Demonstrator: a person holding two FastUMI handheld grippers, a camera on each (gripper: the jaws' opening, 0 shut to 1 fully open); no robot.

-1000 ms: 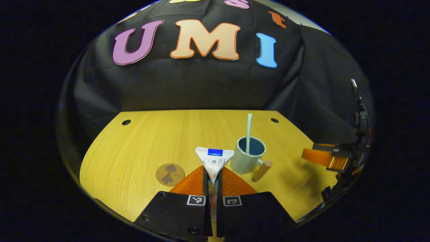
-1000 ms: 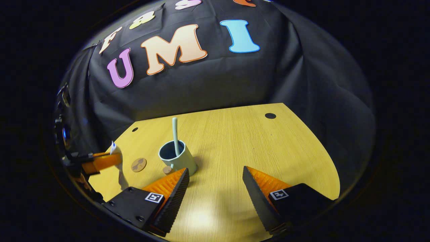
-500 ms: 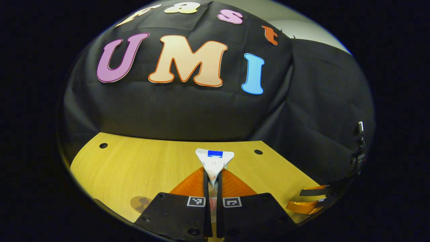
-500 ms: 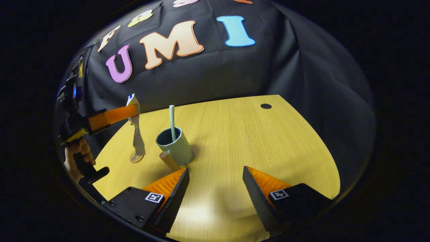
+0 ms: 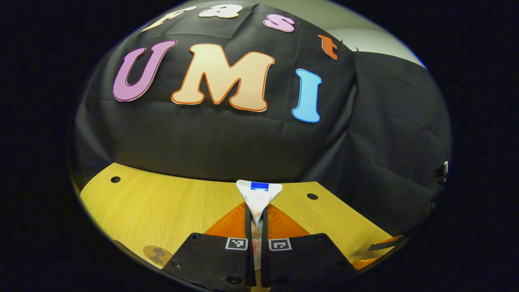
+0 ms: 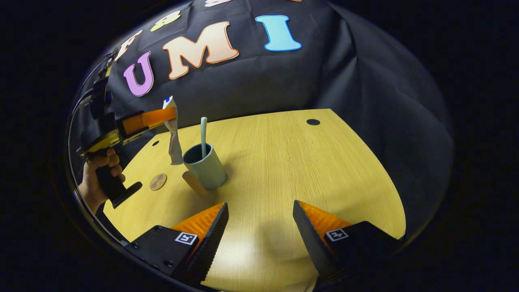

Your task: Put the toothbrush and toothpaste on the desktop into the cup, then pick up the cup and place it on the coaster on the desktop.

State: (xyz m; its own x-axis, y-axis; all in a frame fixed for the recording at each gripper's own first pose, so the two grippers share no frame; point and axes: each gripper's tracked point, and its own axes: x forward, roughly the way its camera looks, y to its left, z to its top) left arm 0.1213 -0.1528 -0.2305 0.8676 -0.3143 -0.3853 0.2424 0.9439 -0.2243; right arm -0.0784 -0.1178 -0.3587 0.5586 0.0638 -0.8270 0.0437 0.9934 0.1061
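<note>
On the left, my left gripper has risen over the last second, fingers clamped on the crimped end of the toothpaste, which now hangs cap-down just left of the cup, above the rim. The coaster lies nearer, left of the cup; the toothbrush already stands inside. My right gripper, fingers apart, holds nothing. I judge lowering the tube in comes next.

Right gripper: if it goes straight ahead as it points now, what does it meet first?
Probably nothing: bare yellow wooden desktop runs ahead of the open right gripper to the black cloth wall. The grey-green cup stands left of that line.
</note>
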